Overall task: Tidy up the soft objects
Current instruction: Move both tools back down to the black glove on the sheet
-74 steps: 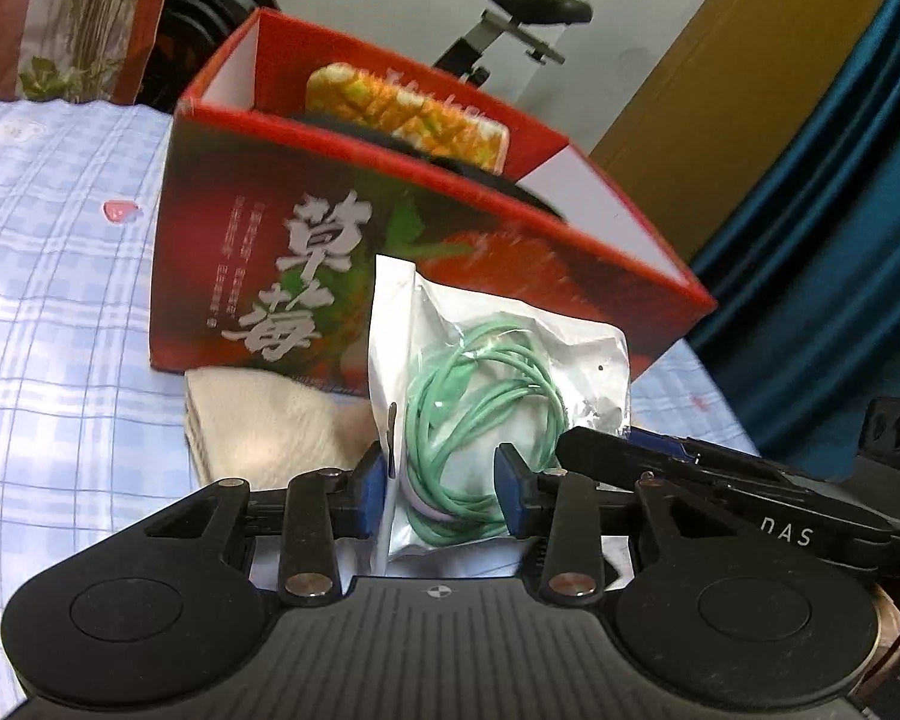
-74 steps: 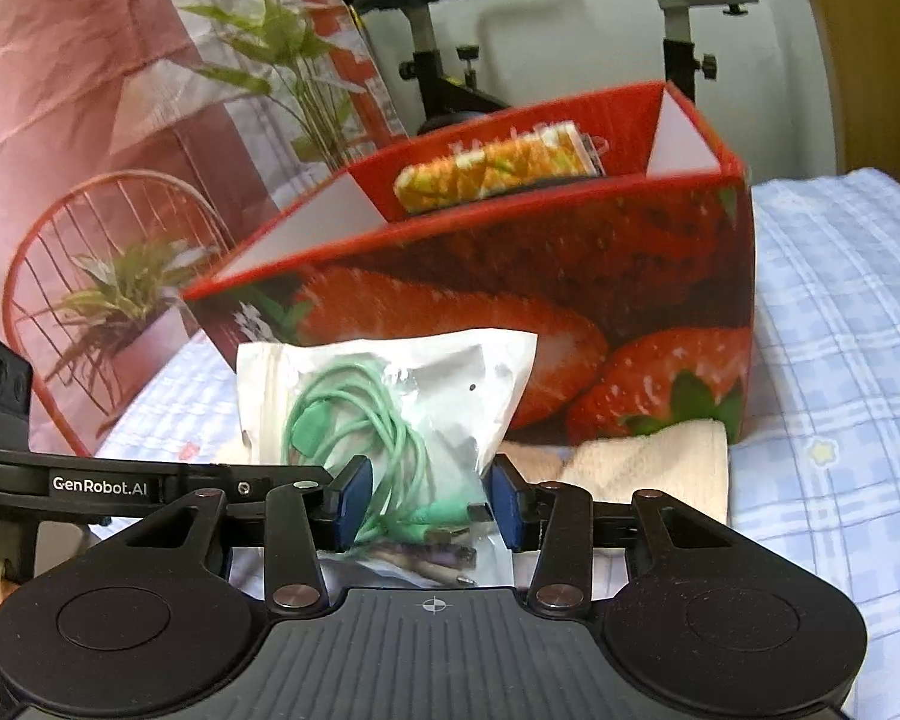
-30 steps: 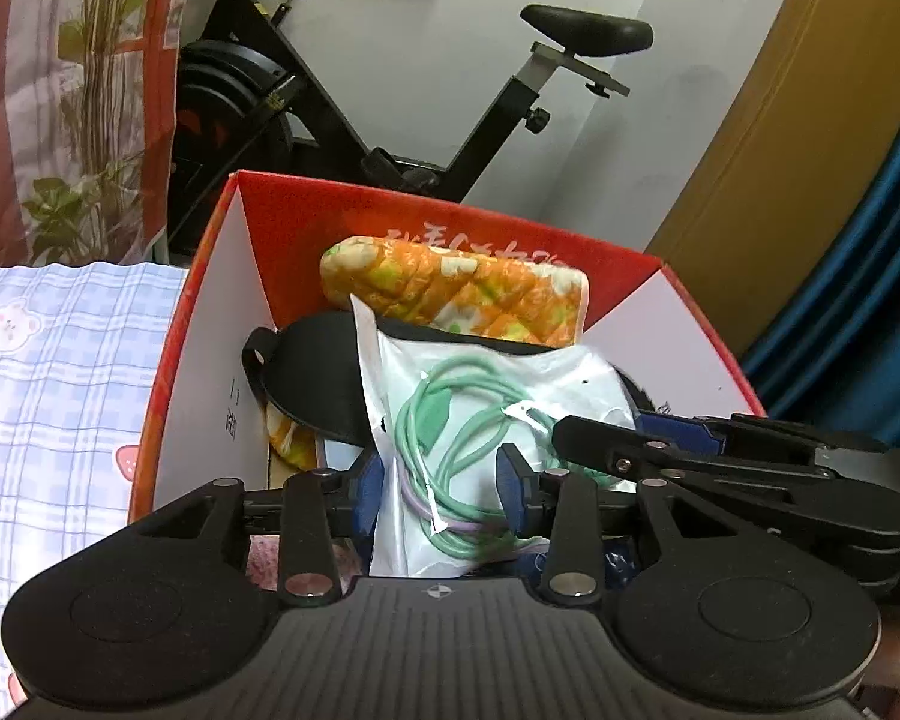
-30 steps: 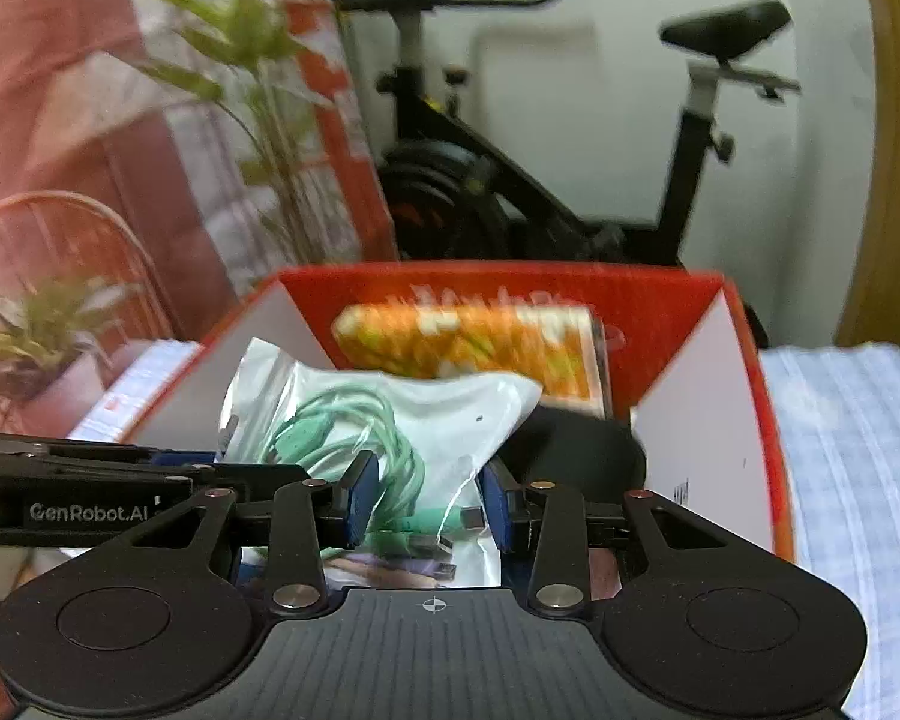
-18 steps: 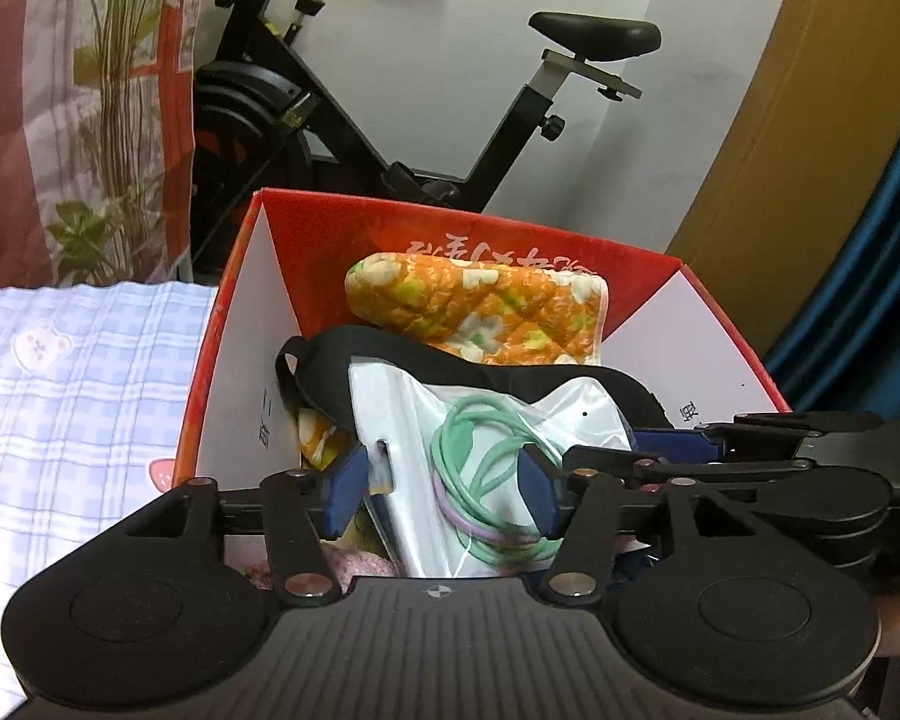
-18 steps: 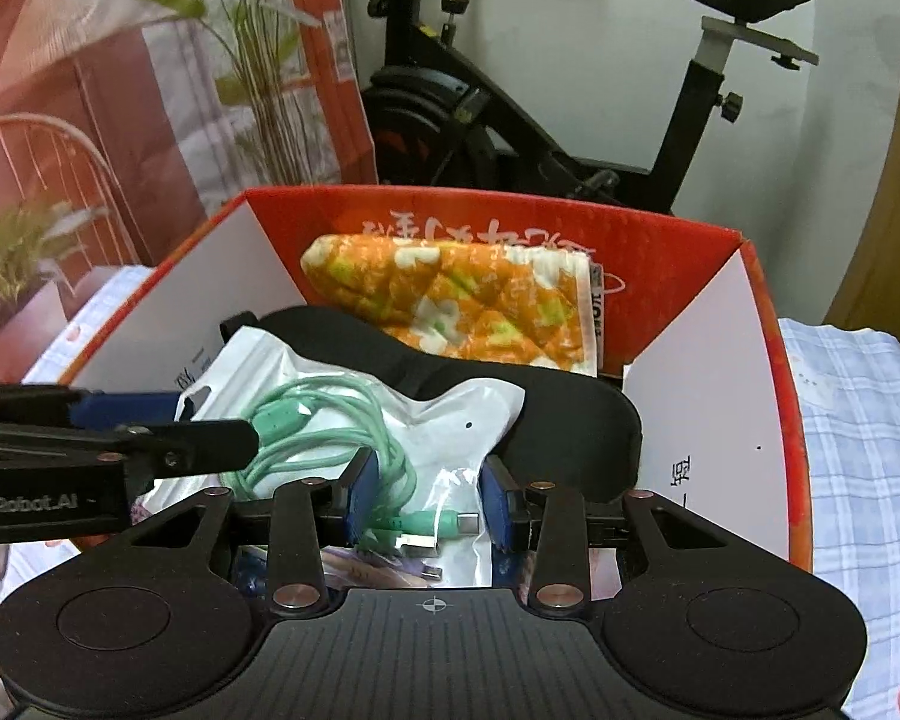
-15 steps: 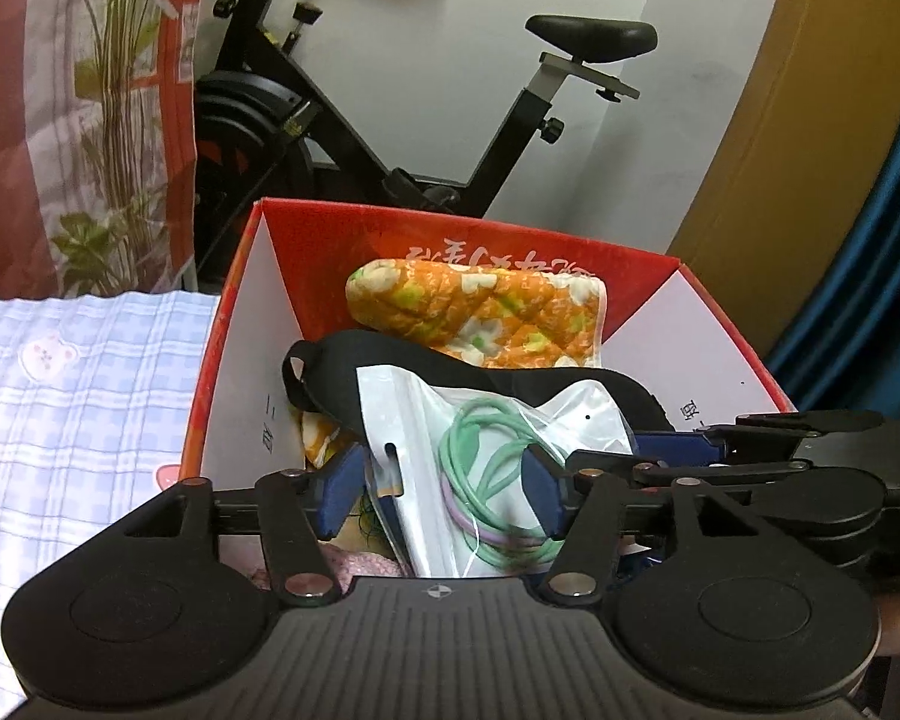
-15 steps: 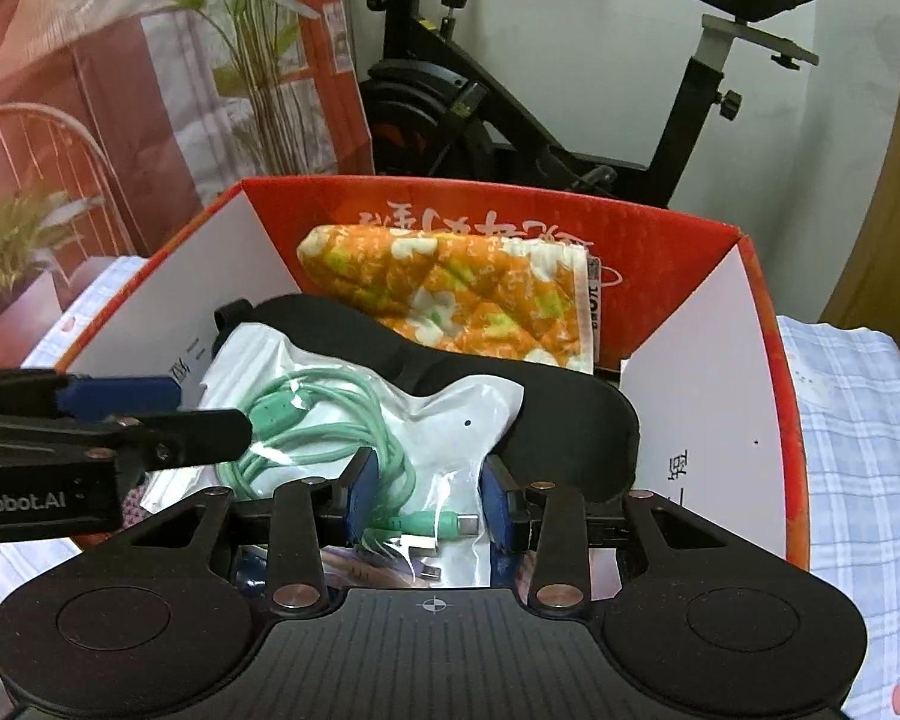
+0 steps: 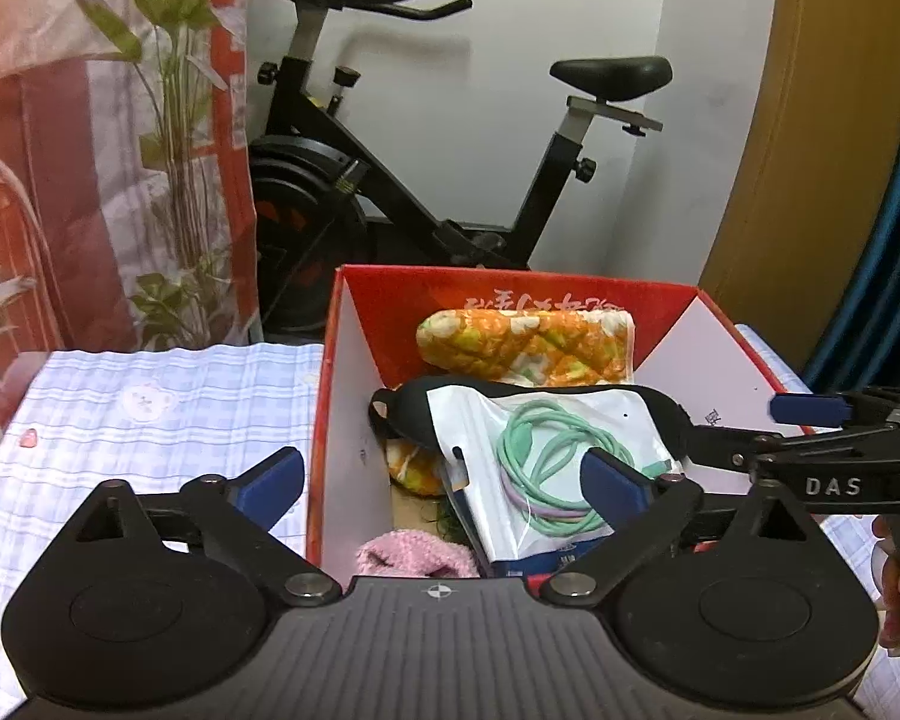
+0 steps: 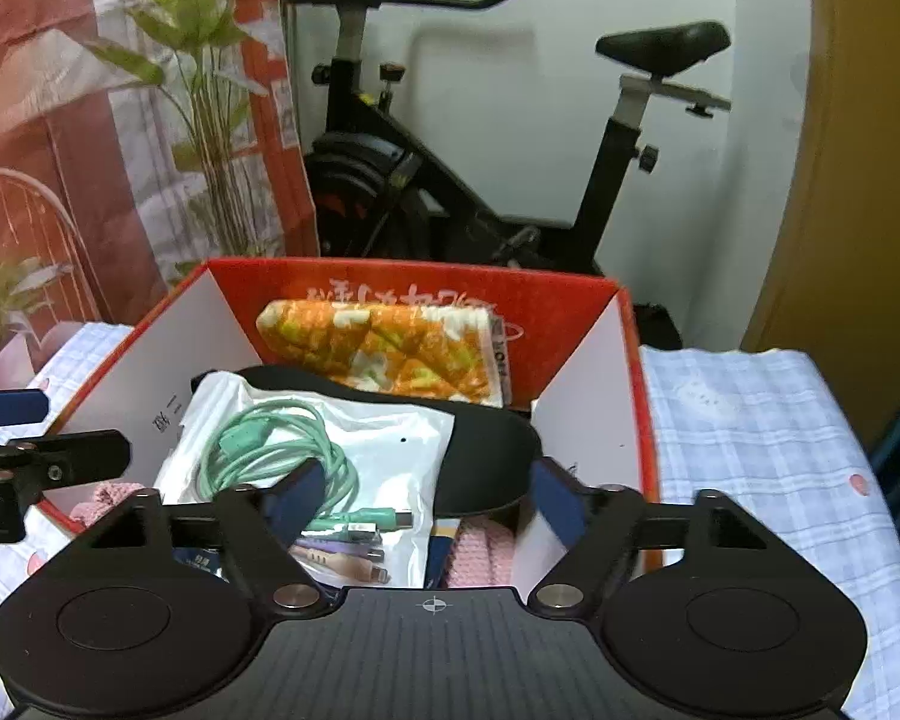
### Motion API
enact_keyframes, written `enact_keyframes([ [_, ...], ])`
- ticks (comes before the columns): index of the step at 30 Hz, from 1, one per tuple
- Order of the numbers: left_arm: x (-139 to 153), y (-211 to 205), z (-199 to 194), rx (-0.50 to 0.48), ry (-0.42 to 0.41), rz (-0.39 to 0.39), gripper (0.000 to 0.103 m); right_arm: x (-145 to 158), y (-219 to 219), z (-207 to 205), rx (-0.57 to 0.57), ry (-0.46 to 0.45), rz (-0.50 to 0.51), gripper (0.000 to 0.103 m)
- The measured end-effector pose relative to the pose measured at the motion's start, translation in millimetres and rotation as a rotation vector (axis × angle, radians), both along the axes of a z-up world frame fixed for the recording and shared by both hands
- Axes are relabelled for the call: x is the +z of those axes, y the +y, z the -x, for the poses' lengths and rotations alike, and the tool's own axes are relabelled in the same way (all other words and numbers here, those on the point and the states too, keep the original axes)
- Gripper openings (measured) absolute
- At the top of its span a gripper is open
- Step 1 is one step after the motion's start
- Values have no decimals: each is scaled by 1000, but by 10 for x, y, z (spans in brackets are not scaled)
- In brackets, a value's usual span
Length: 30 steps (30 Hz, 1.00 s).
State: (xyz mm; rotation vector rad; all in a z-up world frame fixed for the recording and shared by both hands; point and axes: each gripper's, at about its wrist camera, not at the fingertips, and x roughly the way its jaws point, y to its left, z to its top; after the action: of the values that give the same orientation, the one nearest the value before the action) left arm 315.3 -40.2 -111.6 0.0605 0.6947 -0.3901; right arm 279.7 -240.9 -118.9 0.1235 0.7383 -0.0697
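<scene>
A white plastic bag with coiled green cables [image 9: 546,456] [image 10: 312,462] lies inside the red strawberry box [image 9: 510,294] [image 10: 402,285], on top of a black eye mask [image 9: 408,414] [image 10: 492,450]. An orange quilted cloth [image 9: 528,348] [image 10: 384,348] leans on the box's far wall. A pink knitted item [image 9: 414,555] [image 10: 480,552] lies at the near end. My left gripper [image 9: 444,477] is open and empty above the box's near left corner. My right gripper [image 10: 426,495] is open and empty above the near end of the box.
The box stands on a bed with a blue checked sheet [image 9: 150,408] [image 10: 750,420]. A black exercise bike [image 9: 426,198] [image 10: 450,180] stands behind the box. A plant-print curtain [image 9: 90,150] hangs at the left, a wooden door [image 9: 810,150] at the right.
Both grippers carried the cable bag up and over the box, then opened and let it go. The bag now rests on the eye mask. Both grippers have pulled back.
</scene>
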Motion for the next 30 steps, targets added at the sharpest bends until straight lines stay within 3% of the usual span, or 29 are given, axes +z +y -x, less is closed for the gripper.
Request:
enact_keyframes([
  [2,39,27,57,-19,1,9,103,43,0,83,-5,-13,3,94],
  [6,93,64,192,-6,-8,-11,103,120,11,239,-17,-40,-12,102],
  [17,276,262,724,50,-78,16,103,320,30,801,-45,-122,-18,103],
  [30,-26,493,1313,112,-98,26,103,137,147,1478,-31,-220,-19,103],
])
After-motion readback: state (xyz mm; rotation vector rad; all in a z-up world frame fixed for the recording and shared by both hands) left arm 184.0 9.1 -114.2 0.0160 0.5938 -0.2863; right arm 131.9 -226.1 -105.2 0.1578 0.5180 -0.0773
